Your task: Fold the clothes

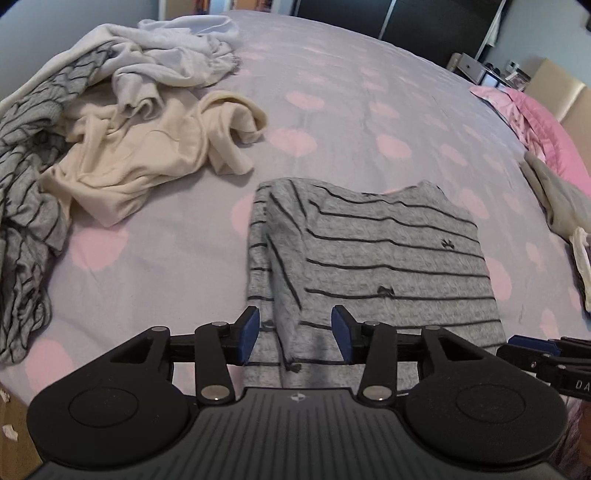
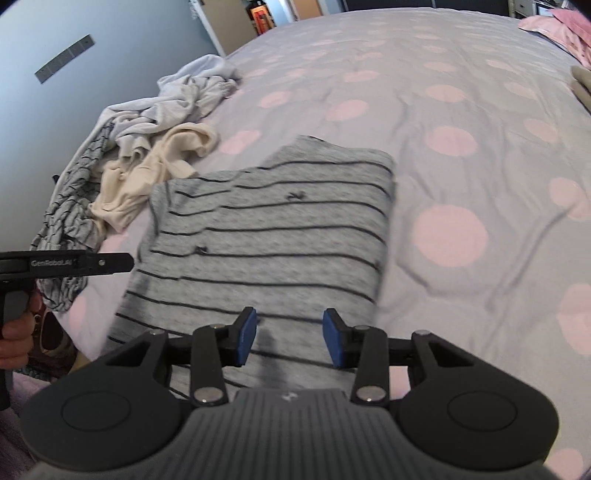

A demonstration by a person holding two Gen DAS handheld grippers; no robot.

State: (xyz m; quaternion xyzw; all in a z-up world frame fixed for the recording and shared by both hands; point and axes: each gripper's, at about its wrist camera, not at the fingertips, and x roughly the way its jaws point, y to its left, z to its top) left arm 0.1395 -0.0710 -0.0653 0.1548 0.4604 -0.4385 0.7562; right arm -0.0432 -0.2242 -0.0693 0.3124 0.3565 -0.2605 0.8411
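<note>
Both my left tool [image 1: 293,334] and right tool [image 2: 289,338] gape wide, holding nothing, above the folded striped shirt [image 1: 369,258] on the bed [image 1: 351,92].

Location: bedroom in a private home.
A wide bed [image 1: 369,92] with a lilac cover printed in pink spots fills both views. A pink quilt [image 1: 546,125] lies bunched at its far edge. Loose clothes [image 1: 147,122] are heaped on the cover. A pale blue wall [image 2: 110,55], dark wardrobe doors [image 1: 424,18] and small drawer units [image 1: 472,68] stand beyond the bed.
</note>
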